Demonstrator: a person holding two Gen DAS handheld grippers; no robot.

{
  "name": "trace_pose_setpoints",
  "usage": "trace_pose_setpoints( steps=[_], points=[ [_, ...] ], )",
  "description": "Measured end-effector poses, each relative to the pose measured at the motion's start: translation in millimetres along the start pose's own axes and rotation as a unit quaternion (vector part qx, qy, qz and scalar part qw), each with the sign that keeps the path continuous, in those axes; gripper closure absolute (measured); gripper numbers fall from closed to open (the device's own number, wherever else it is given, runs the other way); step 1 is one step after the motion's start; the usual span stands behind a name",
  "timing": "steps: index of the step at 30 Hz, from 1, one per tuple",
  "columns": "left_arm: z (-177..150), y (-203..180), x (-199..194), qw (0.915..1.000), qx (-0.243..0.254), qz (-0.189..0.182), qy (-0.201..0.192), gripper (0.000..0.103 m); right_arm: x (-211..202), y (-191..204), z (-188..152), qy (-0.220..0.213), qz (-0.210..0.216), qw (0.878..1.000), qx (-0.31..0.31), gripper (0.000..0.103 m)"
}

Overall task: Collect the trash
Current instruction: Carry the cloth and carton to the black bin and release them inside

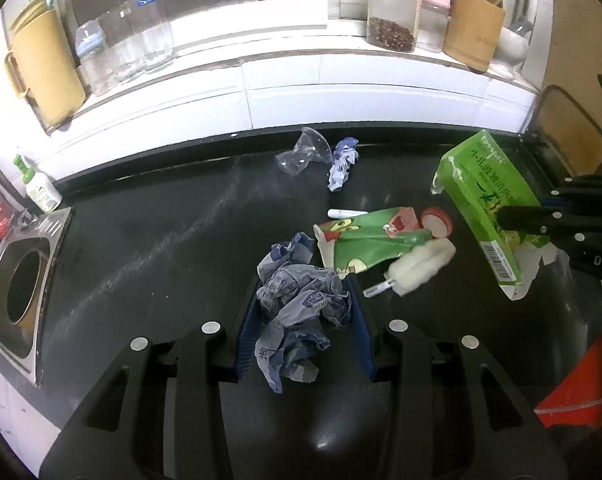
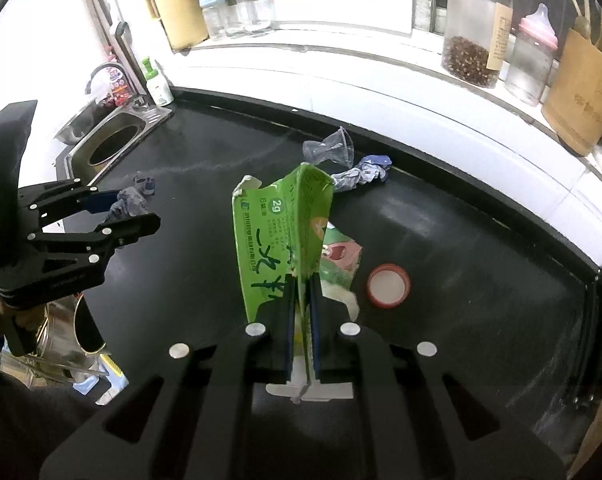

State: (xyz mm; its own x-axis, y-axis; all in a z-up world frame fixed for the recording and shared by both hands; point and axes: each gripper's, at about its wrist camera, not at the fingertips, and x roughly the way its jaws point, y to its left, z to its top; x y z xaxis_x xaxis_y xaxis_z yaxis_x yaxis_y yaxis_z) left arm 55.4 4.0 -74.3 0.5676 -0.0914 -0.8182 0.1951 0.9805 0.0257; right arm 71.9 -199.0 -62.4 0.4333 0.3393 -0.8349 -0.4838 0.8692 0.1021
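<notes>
While I have something in both claws, neither grip looks safe to me. My left gripper [image 1: 307,312] has its blue pads pressed against a crumpled blue-printed plastic wrapper [image 1: 297,312], but the wad bulges out above and hangs loose below the fingers, so only a fold or two is truly pinched; a quick swing could let it slide free and drop back onto the black countertop [image 1: 149,248]. My right gripper [image 2: 301,312] is clamped tight on the torn lower edge of a flattened green medicine box [image 2: 281,232], which stands tall from the jaws toward twelve o'clock. Held by such a thin strip of card, it can pivot or tear, and its long free end could sweep into what lies under it.

From the left wrist view more trash waits on the counter: a green snack wrapper [image 1: 369,240] at one o'clock of my left claw, a white fluffy brush [image 1: 417,266] lying against it, a red-rimmed lid [image 1: 437,222] just beyond, a crushed clear plastic cup [image 1: 301,152] and a second crumpled wrapper [image 1: 343,162] at twelve o'clock near the back wall. The small white tube [image 1: 347,213] may be a cap or a pen, I cannot tell. The sink [image 1: 21,292] at nine o'clock is open, and a dropped wad could fall in
</notes>
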Motion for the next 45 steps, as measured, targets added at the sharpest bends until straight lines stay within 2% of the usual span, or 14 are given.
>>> trace_pose_setpoints(
  steps=[6, 12, 18, 22, 27, 35, 38, 41, 45],
  points=[
    [-9.2, 6.0, -14.0, 0.9999, -0.014, 0.007, -0.007, 0.063, -6.9, 17.8, -0.4, -0.007, 0.003, 1.0, -0.006, 0.095],
    [-26.1, 31.8, -37.4, 0.9984, -0.048, 0.026, -0.019, 0.063, -6.4, 55.4, 14.4, -0.012, 0.018, 0.999, -0.037, 0.095],
    [-68.7, 78.8, -70.2, 0.9919, -0.104, 0.069, -0.024, 0.063, 10.5, 128.4, 35.8, -0.007, 0.063, 0.994, -0.094, 0.095],
    [-114.4, 119.8, -92.5, 0.981, -0.158, 0.112, -0.016, 0.063, 30.0, 197.0, 46.4, 0.005, 0.104, 0.984, -0.144, 0.095],
    [-188.3, 176.7, -123.8, 0.9553, -0.24, 0.173, -0.006, 0.063, 57.3, 300.0, 49.0, 0.028, 0.169, 0.963, -0.21, 0.095],
    [-312.6, 254.5, -163.3, 0.8966, -0.367, 0.247, 0.006, 0.063, 106.9, 469.4, 17.5, 0.085, 0.259, 0.914, -0.301, 0.095],
    [-359.9, 276.3, -164.4, 0.8775, -0.402, 0.261, 0.007, 0.063, 132.2, 524.9, -1.4, 0.116, 0.28, 0.897, -0.321, 0.095],
    [-409.1, 300.4, -152.2, 0.8583, -0.441, 0.262, 0.013, 0.063, 167.4, 574.7, -21.0, 0.143, 0.287, 0.886, -0.334, 0.095],
    [-458.9, 328.1, -123.9, 0.8447, -0.469, 0.257, 0.023, 0.063, 218.9, 622.7, -44.0, 0.183, 0.281, 0.879, -0.339, 0.095]
  ],
)
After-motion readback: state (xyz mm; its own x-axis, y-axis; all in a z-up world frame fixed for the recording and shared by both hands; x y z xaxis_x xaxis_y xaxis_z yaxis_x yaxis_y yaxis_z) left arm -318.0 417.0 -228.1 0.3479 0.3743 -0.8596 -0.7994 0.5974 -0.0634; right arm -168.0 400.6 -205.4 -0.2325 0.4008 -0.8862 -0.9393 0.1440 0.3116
